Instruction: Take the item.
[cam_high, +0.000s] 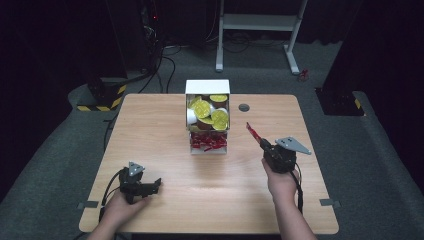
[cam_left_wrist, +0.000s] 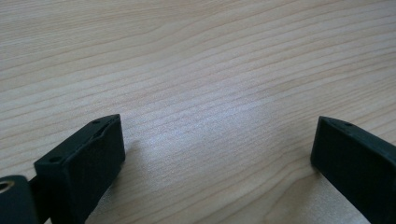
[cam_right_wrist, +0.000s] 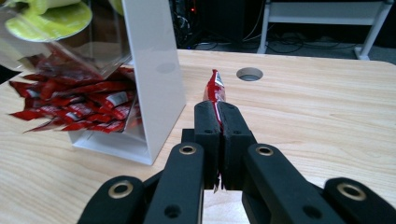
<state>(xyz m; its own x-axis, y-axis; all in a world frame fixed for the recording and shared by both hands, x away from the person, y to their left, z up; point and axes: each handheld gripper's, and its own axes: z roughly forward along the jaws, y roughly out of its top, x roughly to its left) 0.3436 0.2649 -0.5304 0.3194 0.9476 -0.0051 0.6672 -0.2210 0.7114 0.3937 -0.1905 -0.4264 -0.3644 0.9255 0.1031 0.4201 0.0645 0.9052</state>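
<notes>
Right gripper (cam_right_wrist: 219, 126) fingers clamped on red sachet (cam_right_wrist: 214, 91), white dispenser box (cam_high: 207, 87) just beside; left gripper (cam_left_wrist: 217, 154) fingers wide over bare wooden table (cam_high: 150, 130); dark room behind.

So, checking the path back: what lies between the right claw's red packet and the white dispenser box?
Bare tabletop; the high view shows nothing between the red packet and the white dispenser box.
</notes>
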